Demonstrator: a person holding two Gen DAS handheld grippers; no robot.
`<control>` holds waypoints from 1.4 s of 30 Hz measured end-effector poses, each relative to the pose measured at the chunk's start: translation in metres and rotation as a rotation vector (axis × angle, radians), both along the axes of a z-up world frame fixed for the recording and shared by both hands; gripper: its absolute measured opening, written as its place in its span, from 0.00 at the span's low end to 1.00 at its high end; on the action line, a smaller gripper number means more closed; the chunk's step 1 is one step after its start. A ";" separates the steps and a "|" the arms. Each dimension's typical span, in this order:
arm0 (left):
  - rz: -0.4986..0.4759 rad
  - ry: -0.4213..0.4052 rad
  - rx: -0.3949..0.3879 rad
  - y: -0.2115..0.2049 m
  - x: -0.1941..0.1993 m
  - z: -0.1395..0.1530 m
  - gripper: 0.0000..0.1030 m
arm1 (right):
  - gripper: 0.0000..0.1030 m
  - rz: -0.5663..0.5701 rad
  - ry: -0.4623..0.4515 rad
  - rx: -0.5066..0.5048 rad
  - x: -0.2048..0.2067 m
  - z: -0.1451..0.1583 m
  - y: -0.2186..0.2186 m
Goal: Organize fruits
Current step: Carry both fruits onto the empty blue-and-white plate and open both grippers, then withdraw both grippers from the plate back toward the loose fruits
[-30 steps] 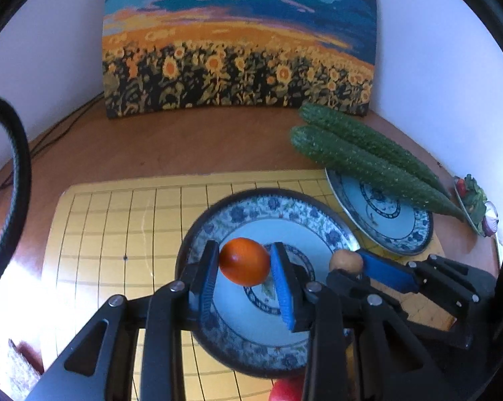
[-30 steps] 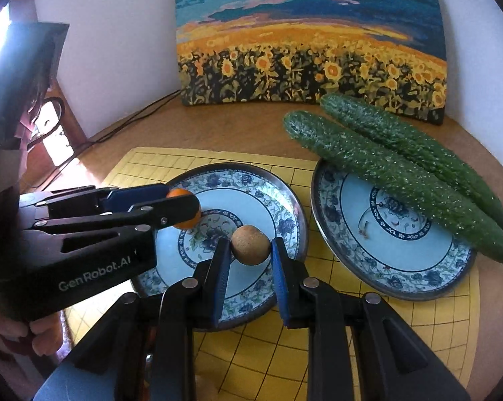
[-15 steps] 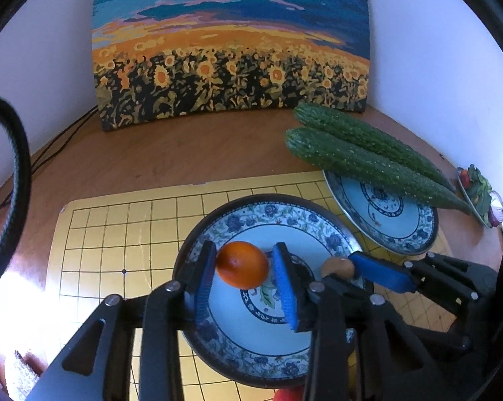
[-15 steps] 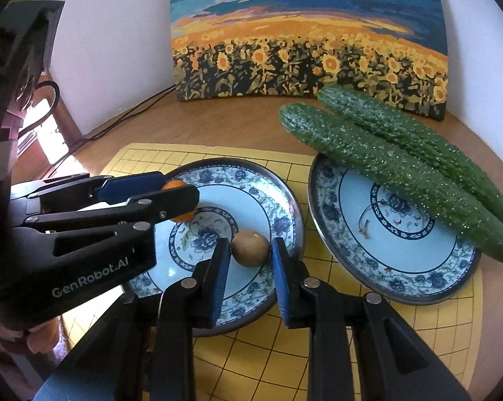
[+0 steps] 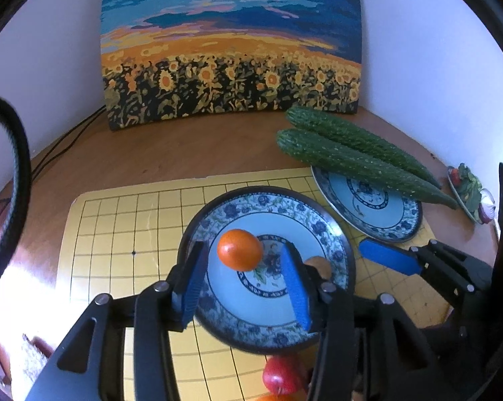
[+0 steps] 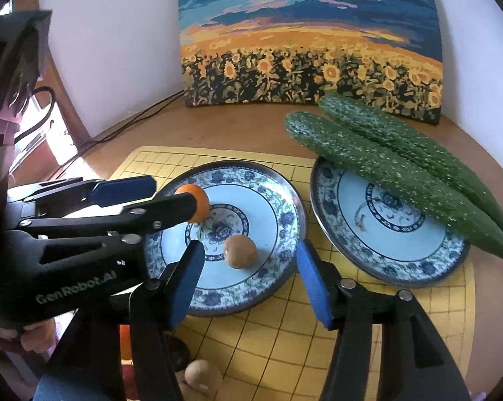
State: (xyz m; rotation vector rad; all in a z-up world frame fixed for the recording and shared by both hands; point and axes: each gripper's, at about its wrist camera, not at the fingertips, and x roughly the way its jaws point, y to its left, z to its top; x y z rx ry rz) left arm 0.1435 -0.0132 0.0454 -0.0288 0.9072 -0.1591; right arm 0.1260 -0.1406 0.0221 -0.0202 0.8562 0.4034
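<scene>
both claws are opening, left claw [image 5: 243,279] around the orange [image 5: 239,249], right claw [image 6: 248,275] around the kiwi [image 6: 240,251].

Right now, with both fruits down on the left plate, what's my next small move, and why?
Probably lift both grippers straight back. The left gripper and right gripper are opening, pads clear of the orange and the brown fruit, which rest on the plate; more fruit waits below.

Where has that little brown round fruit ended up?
In the right wrist view, the small brown round fruit lies on the left blue-patterned plate, right of the orange fruit.
</scene>
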 end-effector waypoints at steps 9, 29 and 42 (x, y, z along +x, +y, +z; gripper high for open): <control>0.024 -0.001 0.010 0.007 -0.022 0.008 0.46 | 0.58 -0.018 -0.015 0.012 -0.022 0.012 -0.003; 0.039 0.020 -0.026 0.014 -0.070 0.005 0.47 | 0.58 -0.020 -0.022 0.011 -0.065 0.013 -0.011; 0.041 0.039 -0.062 0.013 -0.095 0.001 0.52 | 0.58 -0.035 0.002 0.008 -0.085 0.004 -0.013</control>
